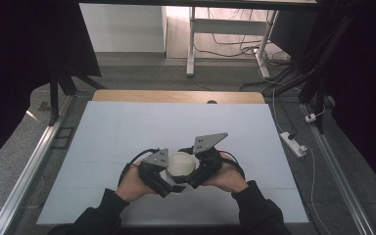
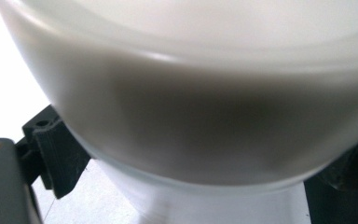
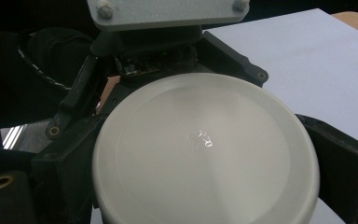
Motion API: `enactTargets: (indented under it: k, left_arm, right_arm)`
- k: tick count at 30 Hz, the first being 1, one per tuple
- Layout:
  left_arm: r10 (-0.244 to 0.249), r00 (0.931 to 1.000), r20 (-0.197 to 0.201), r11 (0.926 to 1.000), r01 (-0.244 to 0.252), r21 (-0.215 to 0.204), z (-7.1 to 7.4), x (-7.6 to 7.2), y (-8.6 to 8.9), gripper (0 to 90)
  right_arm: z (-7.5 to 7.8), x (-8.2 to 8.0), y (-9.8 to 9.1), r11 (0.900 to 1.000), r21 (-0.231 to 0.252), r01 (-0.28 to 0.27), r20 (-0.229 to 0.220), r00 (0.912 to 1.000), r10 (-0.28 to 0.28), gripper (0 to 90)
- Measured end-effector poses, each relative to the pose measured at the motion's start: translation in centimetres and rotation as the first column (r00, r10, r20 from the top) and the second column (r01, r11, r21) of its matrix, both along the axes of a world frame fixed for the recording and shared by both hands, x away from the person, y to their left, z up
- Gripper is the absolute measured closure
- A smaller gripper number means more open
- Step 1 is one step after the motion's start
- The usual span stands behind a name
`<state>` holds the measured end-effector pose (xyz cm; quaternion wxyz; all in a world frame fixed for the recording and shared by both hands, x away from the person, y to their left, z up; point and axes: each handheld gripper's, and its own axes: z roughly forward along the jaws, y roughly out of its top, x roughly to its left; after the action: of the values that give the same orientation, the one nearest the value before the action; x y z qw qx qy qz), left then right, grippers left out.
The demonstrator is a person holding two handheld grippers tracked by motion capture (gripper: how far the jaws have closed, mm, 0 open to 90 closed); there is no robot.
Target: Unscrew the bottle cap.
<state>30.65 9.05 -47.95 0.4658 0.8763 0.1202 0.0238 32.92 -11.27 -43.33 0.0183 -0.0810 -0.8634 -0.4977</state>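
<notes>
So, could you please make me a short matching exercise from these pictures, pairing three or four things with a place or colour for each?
Things:
1. white round container
2. left claw
3. power strip
4. wooden strip

Places or colours:
A. on the floor to the right of the table
B. along the far edge of the table
C. between the two claws, near the front of the table
D. black, on the left side of the container

Pairs: 1-C, 2-D, 3-A, 4-B
</notes>
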Motion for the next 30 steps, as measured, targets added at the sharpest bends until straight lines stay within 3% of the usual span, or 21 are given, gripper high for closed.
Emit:
enactTargets:
  k: [1,2,5,9,13,19,23,24,27,29,30]
  left_arm:
    - [0.015,0.9999,-0.002,0.9999,-0.015,-0.007,0.0,0.0,0.0,7.5]
    - [0.025,0.9997,0.002,0.9997,-0.025,-0.002,0.1,0.1,0.1,7.6]
    - [0.079,0.9969,0.004,0.9968,-0.079,-0.012,0.2,0.1,0.3,7.5]
    - [0.131,0.9913,0.01,0.9912,-0.131,-0.019,0.3,0.1,0.6,7.6]
    - [0.185,0.9826,0.012,0.9826,-0.185,-0.018,0.4,0.1,0.6,7.6]
    - [0.232,0.9726,0.013,0.9726,-0.232,-0.017,0.5,0.0,0.5,7.5]
    - [0.246,0.9692,0.016,0.9693,-0.246,-0.009,0.6,-0.1,0.3,7.5]
    - [0.245,0.9693,0.017,0.9694,-0.245,-0.008,0.6,-0.2,0.2,7.6]
    - [0.24,0.9705,0.019,0.9707,-0.24,-0.007,0.7,-0.3,0.1,7.6]
    - [0.229,0.9733,0.018,0.9735,-0.229,-0.007,0.7,-0.2,0.2,7.6]
    - [0.222,0.9749,0.018,0.9751,-0.222,-0.008,0.7,-0.2,0.2,7.6]
  right_arm:
    - [0.0,0.0,0.0,1.0,0.0,0.0,0.0,1.0,0.0,6.8]
    - [0.0,-0.1,0.1,0.9989,0.005,0.046,0.005,0.9989,-0.046,2.4]
    - [0.2,-0.3,0.2,0.9965,0.008,0.083,0.008,0.9965,-0.083,0.0]
    - [0.7,-0.7,0.3,0.9834,0.015,0.181,0.028,0.9831,-0.181,0.0]
    - [0.9,-1.2,0.8,0.964,0.028,0.264,0.015,0.9642,-0.265,0.0]
    - [0.4,-1.9,1.8,0.9326,0.025,0.36,0.056,0.9309,-0.361,0.0]
    - [0.3,-2.0,2.0,0.9249,0.028,0.379,0.076,0.9218,-0.38,1.9]
    - [0.2,-2.2,2.2,0.9198,0.031,0.391,0.101,0.9143,-0.392,5.8]
    - [0.1,-2.3,2.1,0.9184,0.033,0.394,0.115,0.9113,-0.395,6.5]
    - [0.1,-2.3,2.0,0.9198,0.04,0.39,0.105,0.9138,-0.392,6.7]
    - [0.2,-2.2,1.9,0.9267,0.038,0.374,0.098,0.9216,-0.376,6.9]
